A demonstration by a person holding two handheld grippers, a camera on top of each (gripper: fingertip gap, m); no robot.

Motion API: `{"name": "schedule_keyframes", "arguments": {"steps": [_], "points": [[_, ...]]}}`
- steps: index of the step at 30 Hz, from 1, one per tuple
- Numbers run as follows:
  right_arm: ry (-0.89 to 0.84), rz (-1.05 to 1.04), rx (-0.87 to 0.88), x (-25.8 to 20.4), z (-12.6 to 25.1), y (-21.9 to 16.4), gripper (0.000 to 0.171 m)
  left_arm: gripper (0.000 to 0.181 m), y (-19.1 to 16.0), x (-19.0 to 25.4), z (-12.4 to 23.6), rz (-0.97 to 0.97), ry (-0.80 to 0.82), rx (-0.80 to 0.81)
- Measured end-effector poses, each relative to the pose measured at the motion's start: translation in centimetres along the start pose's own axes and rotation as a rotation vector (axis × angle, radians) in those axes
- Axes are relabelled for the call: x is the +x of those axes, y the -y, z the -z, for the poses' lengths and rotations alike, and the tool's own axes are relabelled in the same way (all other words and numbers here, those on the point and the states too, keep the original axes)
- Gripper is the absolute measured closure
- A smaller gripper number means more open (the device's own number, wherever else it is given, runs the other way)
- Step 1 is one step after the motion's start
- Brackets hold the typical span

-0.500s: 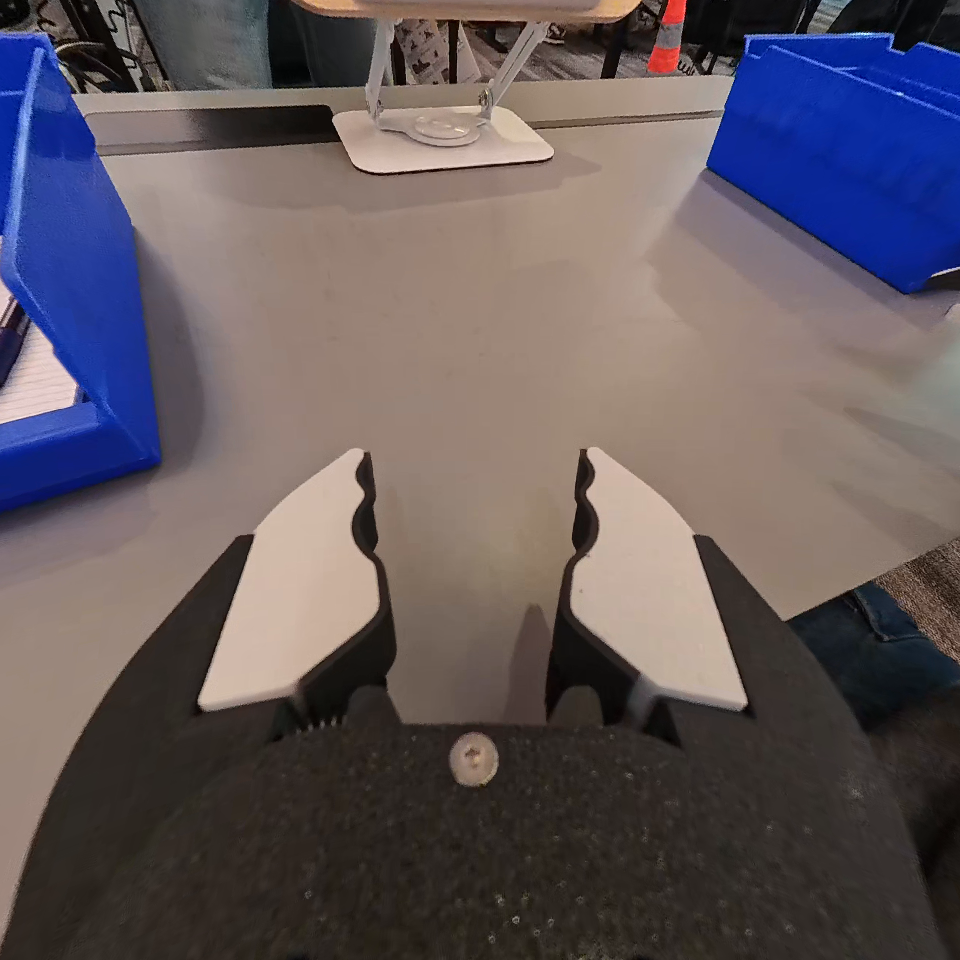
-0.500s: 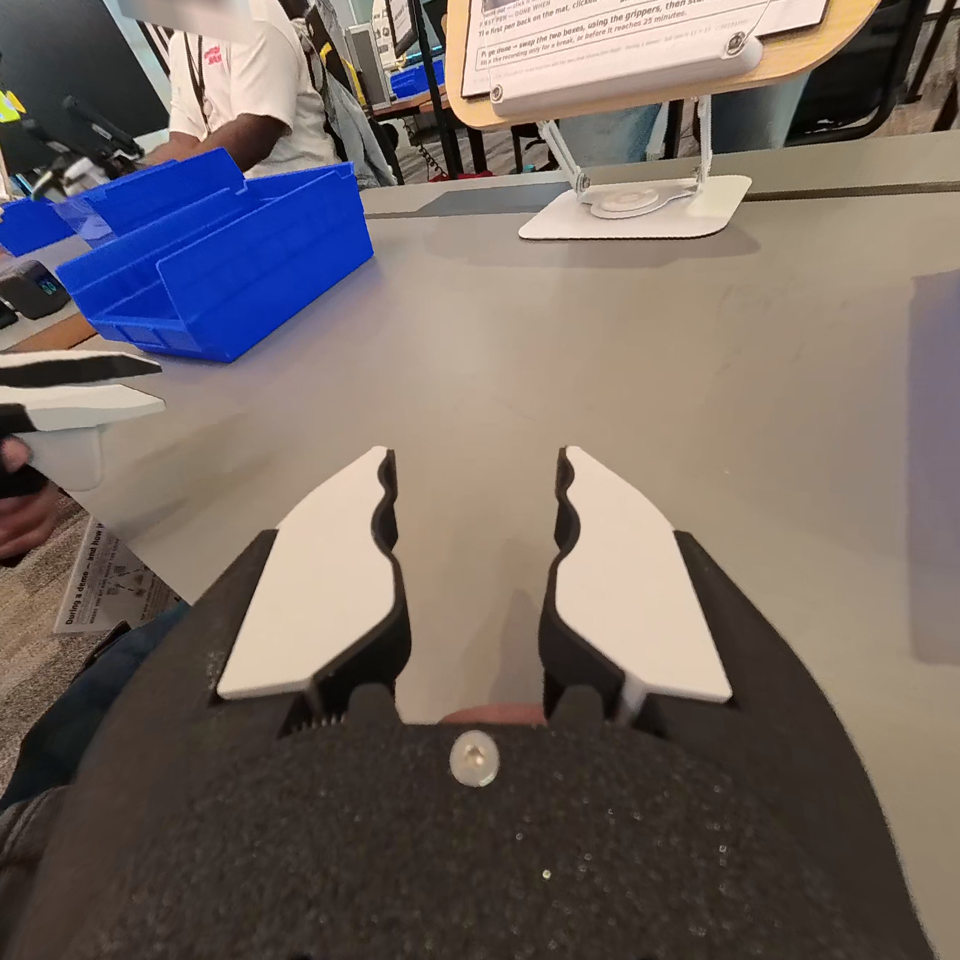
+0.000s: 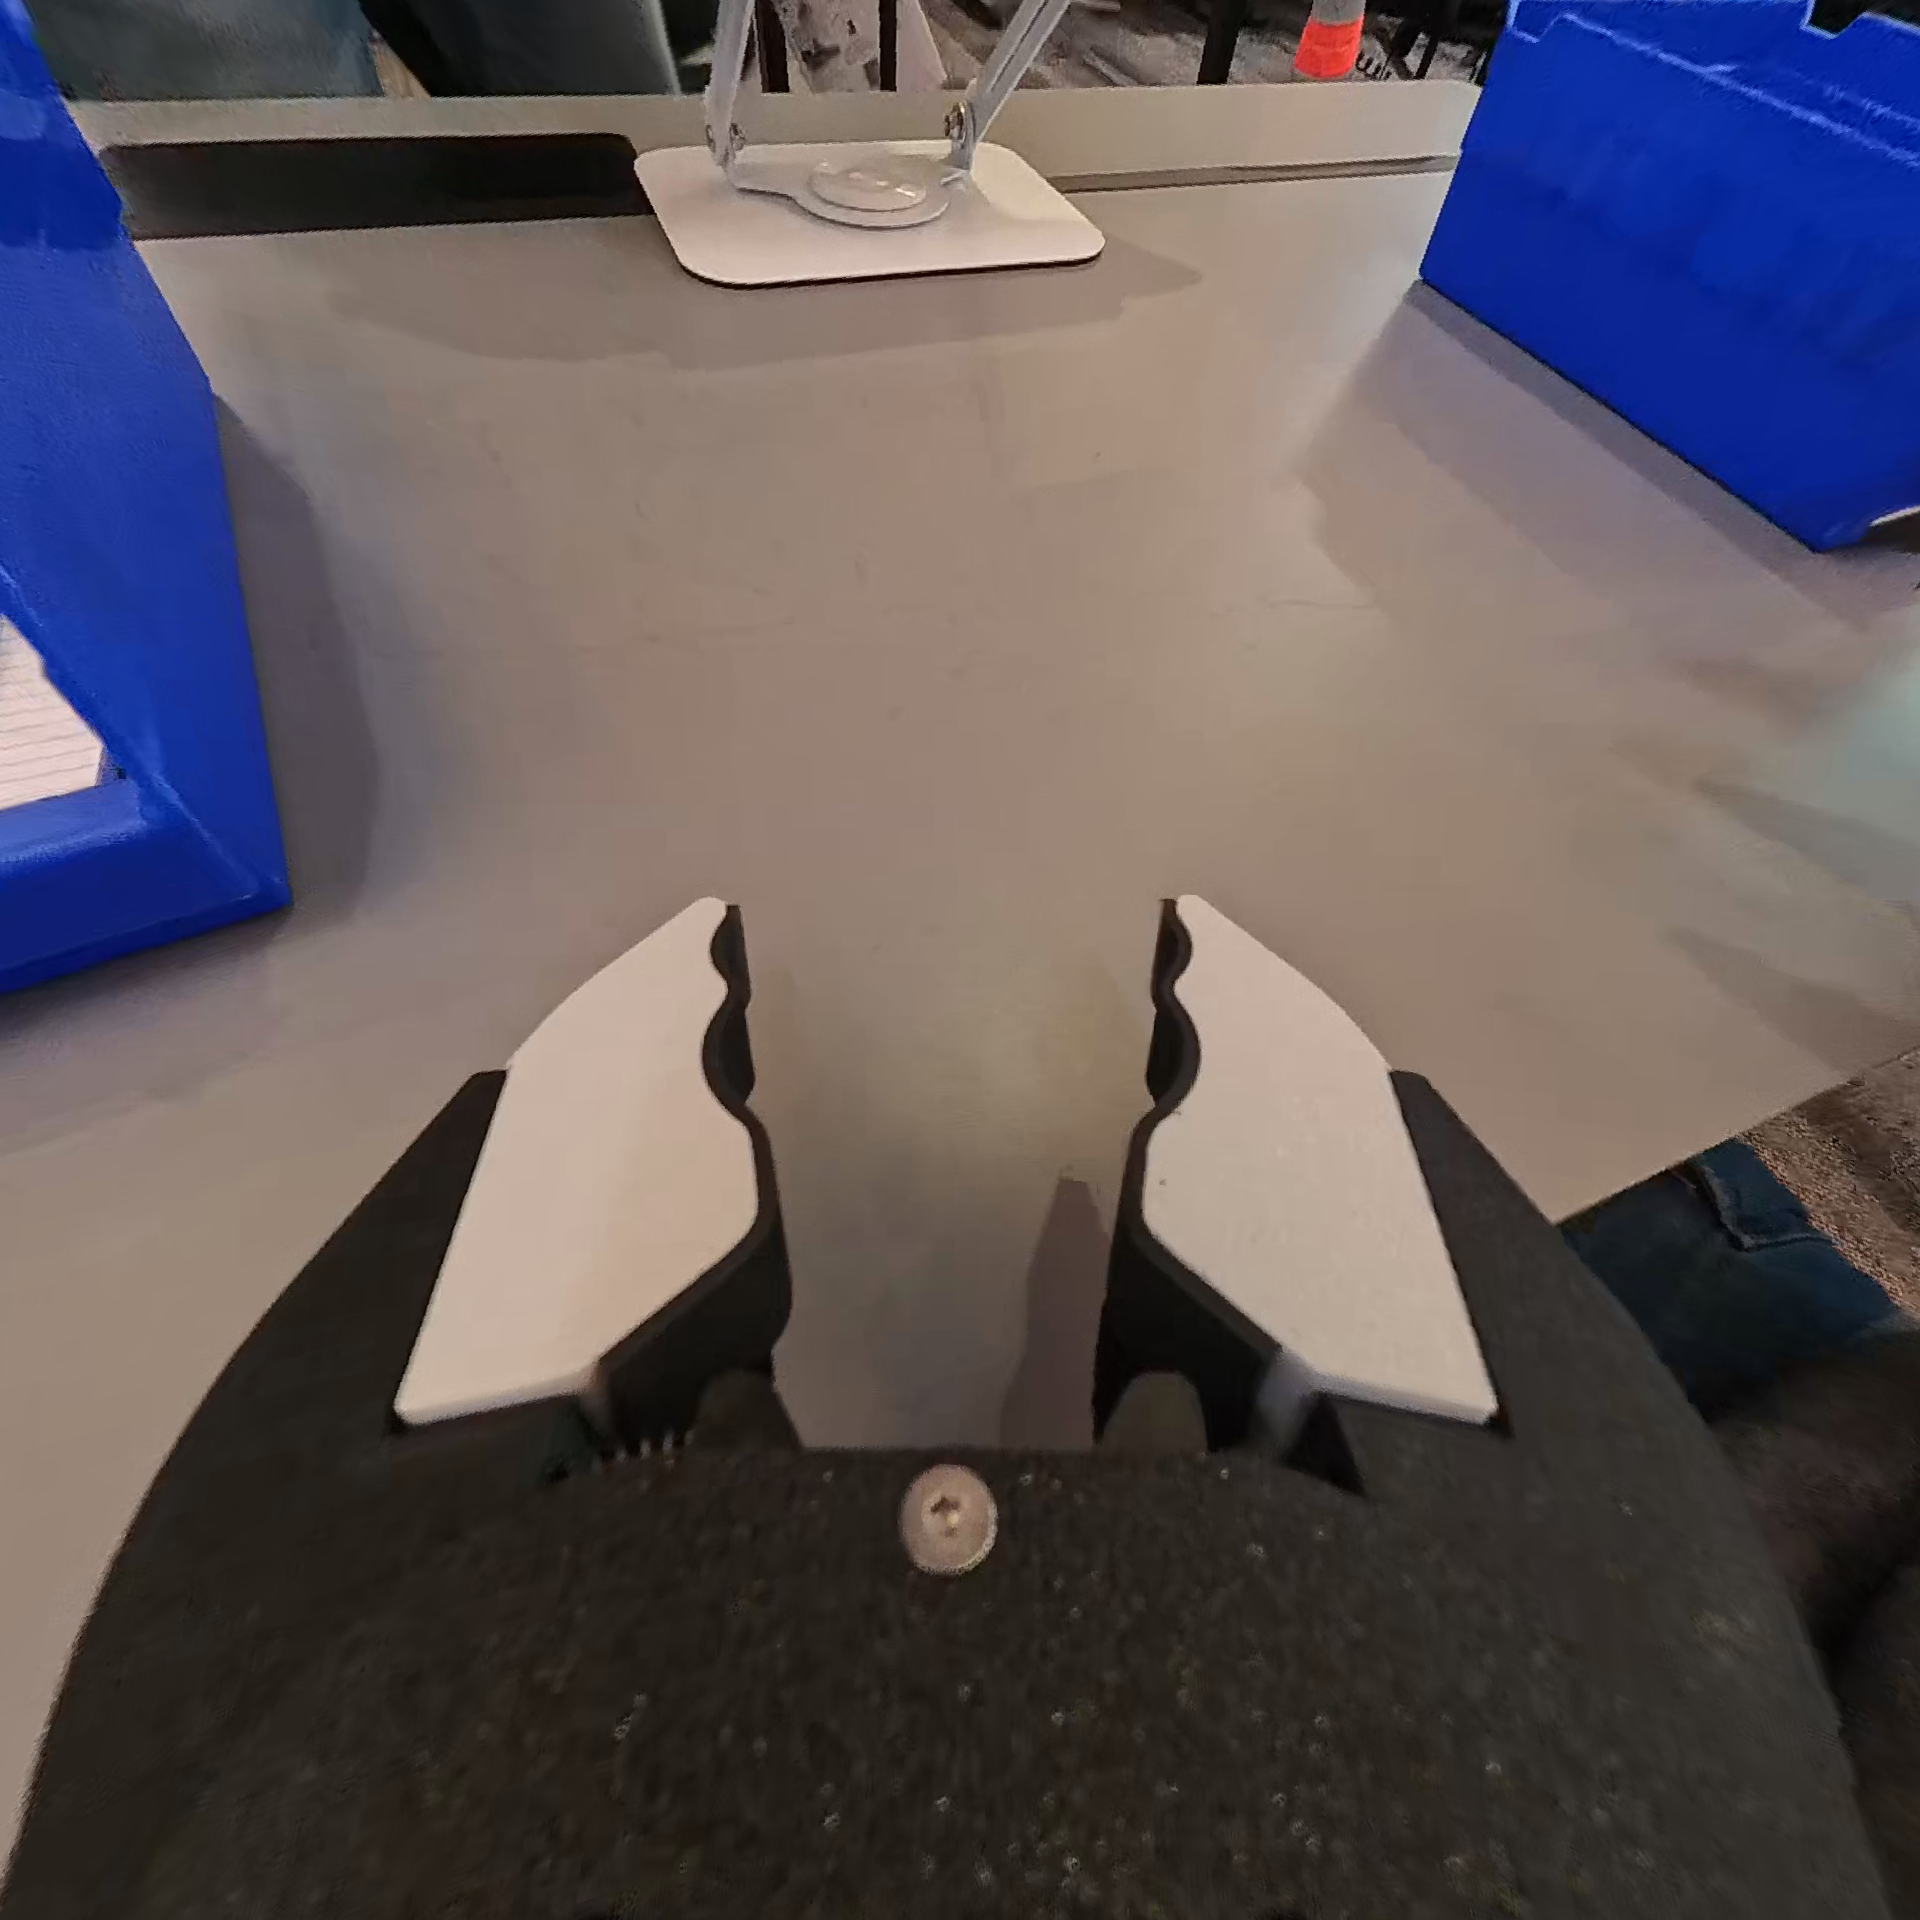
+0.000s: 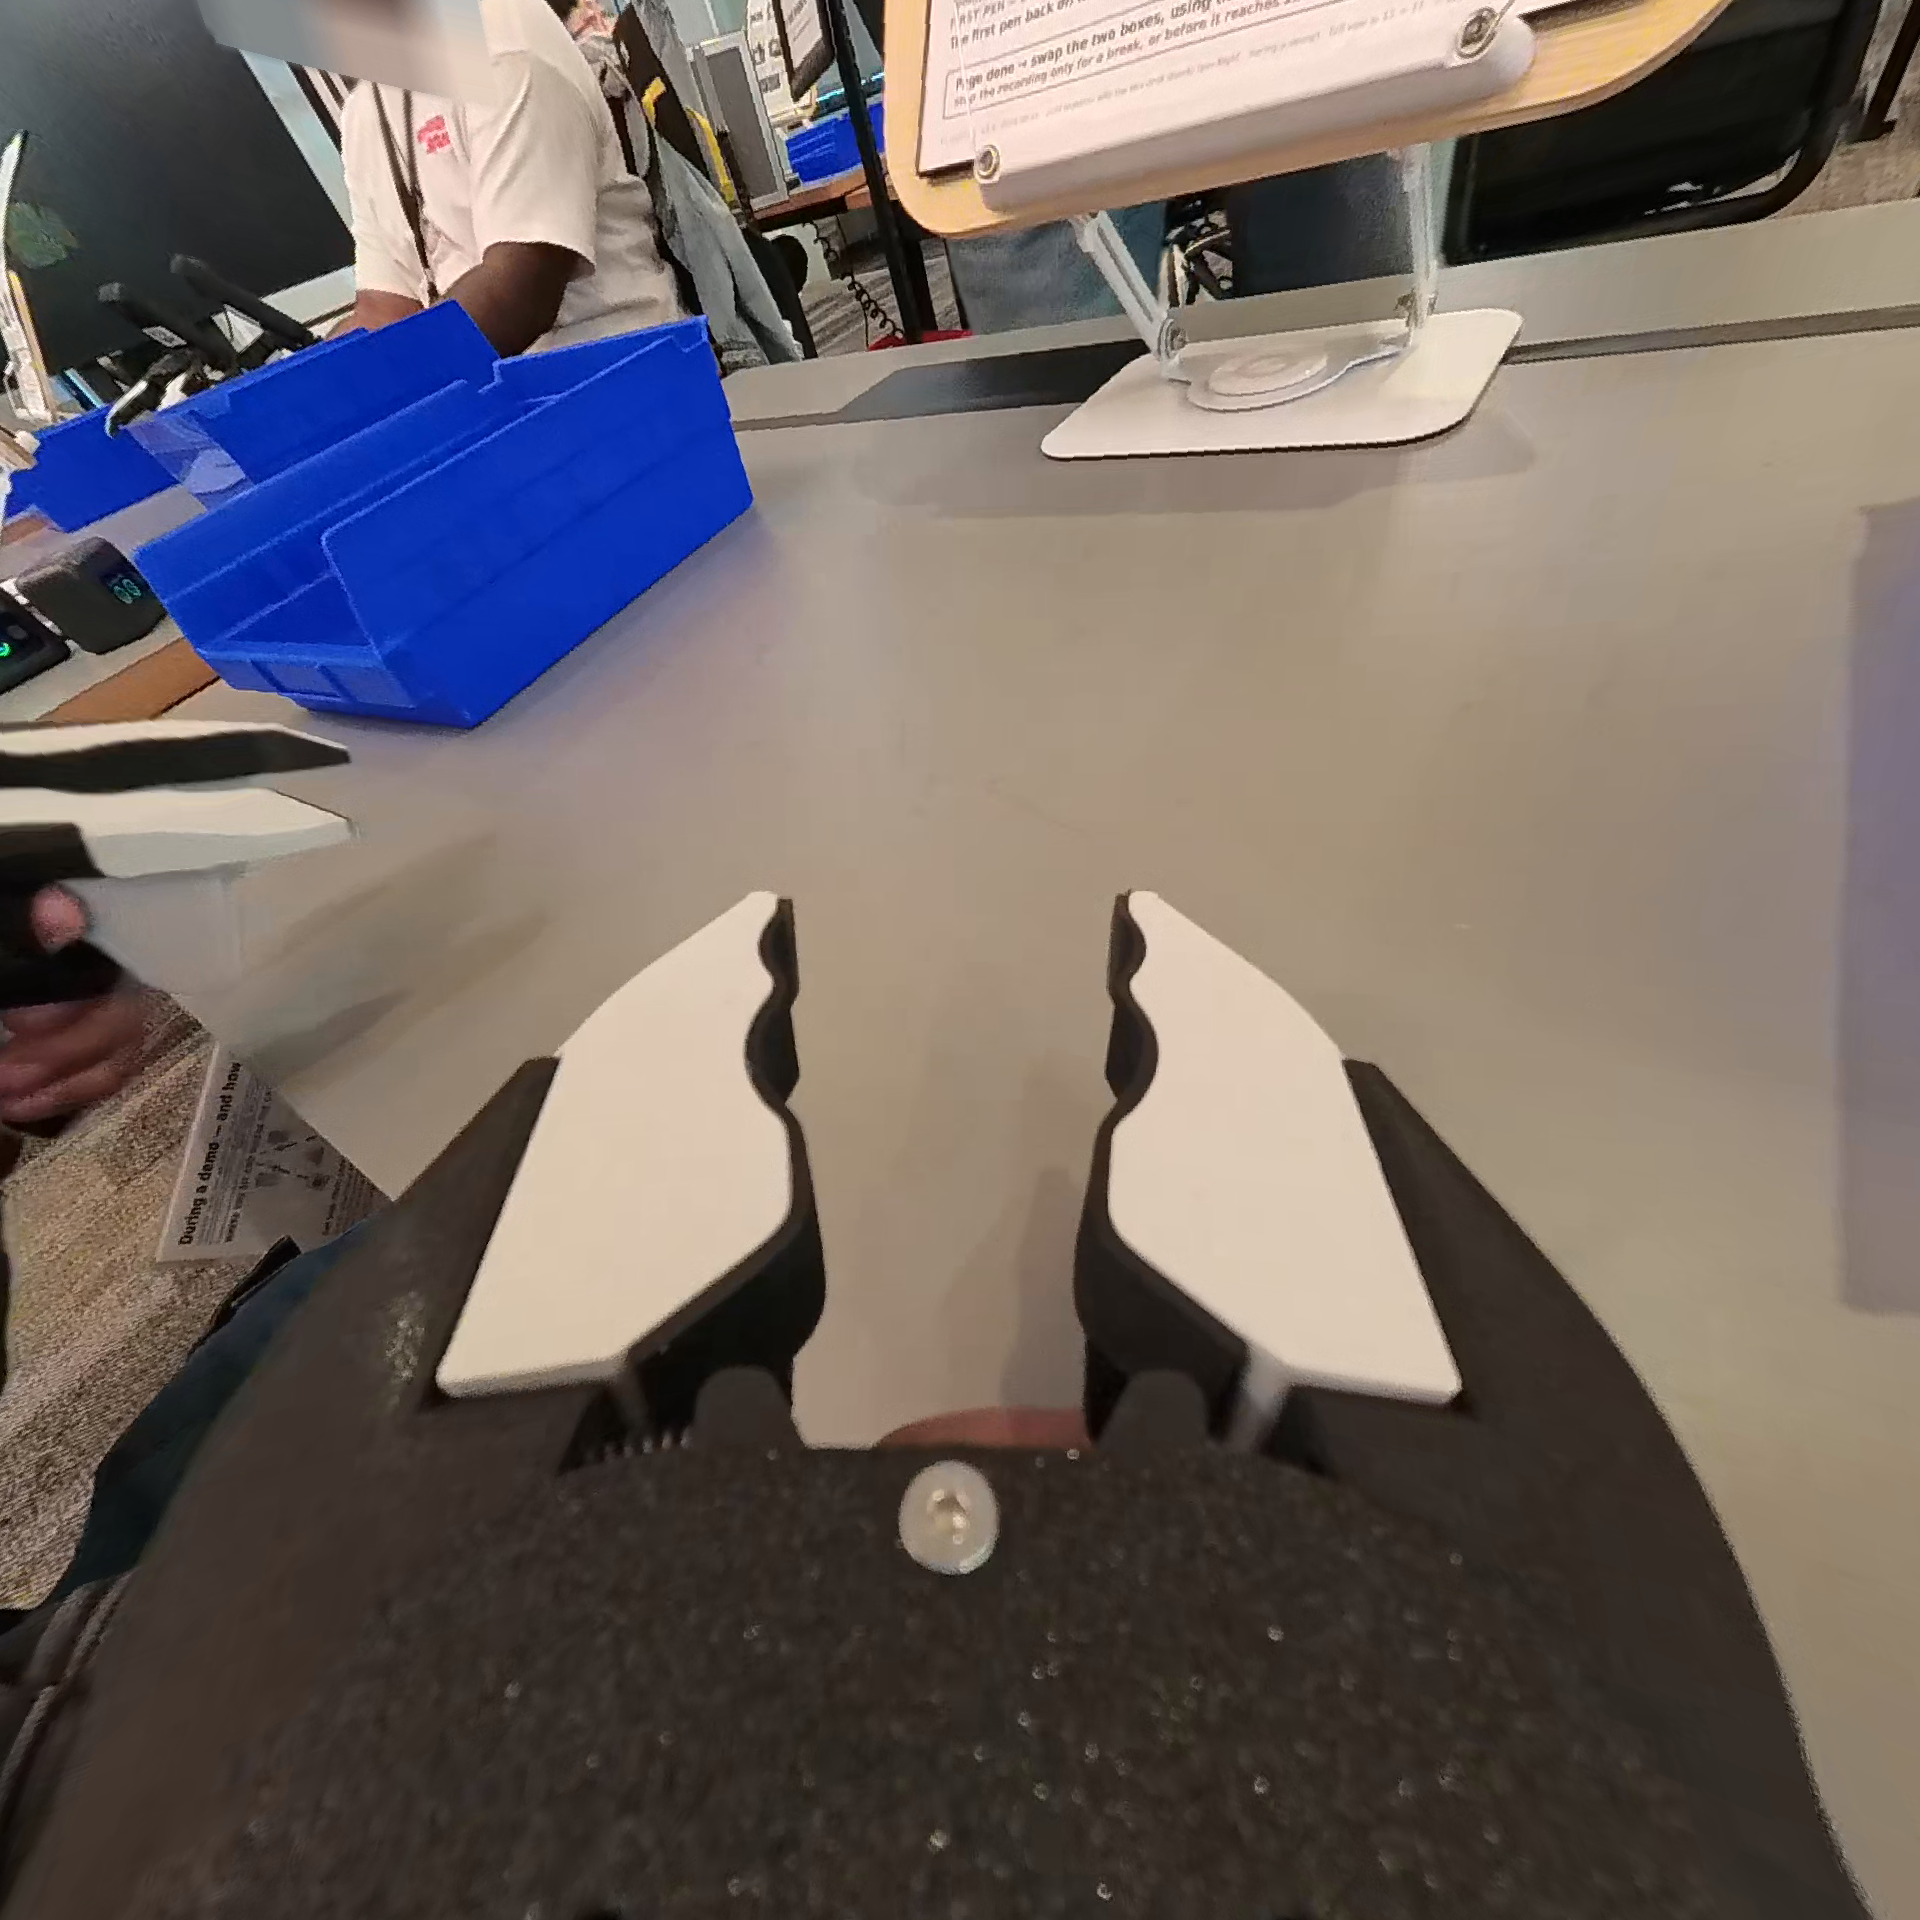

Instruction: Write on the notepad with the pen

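Note:
A lined white notepad (image 3: 42,717) lies inside the blue bin (image 3: 114,582) at the left edge of the left wrist view; only its corner shows. No pen shows in either view. My left gripper (image 3: 951,914) is open and empty above the bare grey table (image 3: 935,623), to the right of that bin. It also shows at the left edge of the right wrist view (image 4: 208,800). My right gripper (image 4: 951,904) is open and empty above the table near its front edge.
A second blue bin (image 3: 1704,270) stands at the right back. A white stand base (image 3: 873,208) holding a tilted board with printed sheets (image 4: 1226,83) stands at the table's back. A person in a white shirt (image 4: 499,197) works at a neighbouring table.
My left gripper has moved slightly forward and right, so the left bin has slid towards the frame edge and the pen in it has left view. My right gripper has barely moved.

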State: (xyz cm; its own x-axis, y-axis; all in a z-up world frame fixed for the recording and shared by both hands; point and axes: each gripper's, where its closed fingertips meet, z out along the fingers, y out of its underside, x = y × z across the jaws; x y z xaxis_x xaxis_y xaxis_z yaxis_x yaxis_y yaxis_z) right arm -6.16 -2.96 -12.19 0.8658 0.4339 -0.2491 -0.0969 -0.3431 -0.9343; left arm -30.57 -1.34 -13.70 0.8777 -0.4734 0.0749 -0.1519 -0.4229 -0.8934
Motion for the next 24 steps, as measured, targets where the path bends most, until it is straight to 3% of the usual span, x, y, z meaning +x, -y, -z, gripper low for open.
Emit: {"name": "schedule_keyframes", "arguments": {"steps": [4,9,11,15,20,24], "points": [[0.016,-0.009,0.012,-0.4,0.1,0.3,0.114,0.108,3.4,-1.0,2.9,0.067,-0.047,0.017],[0.038,-0.031,0.000,-0.4,-0.4,-0.1,0.114,0.107,6.8,-10.4,4.5,0.011,0.086,-0.228],[0.055,-0.053,-0.012,-0.4,-0.7,-0.1,0.114,0.116,7.8,-14.8,2.9,-0.001,0.142,-0.299],[0.075,-0.079,-0.012,-0.4,-0.9,0.0,0.115,0.114,7.1,-22.1,-2.0,0.037,0.232,-0.466],[0.076,-0.062,-0.015,-0.6,-0.8,0.0,0.115,0.121,4.8,-25.2,-7.5,0.060,0.211,-0.625],[0.074,-0.059,-0.022,-0.6,-0.8,-0.2,0.115,0.123,3.5,-26.3,-9.5,0.056,0.240,-0.718]]}}
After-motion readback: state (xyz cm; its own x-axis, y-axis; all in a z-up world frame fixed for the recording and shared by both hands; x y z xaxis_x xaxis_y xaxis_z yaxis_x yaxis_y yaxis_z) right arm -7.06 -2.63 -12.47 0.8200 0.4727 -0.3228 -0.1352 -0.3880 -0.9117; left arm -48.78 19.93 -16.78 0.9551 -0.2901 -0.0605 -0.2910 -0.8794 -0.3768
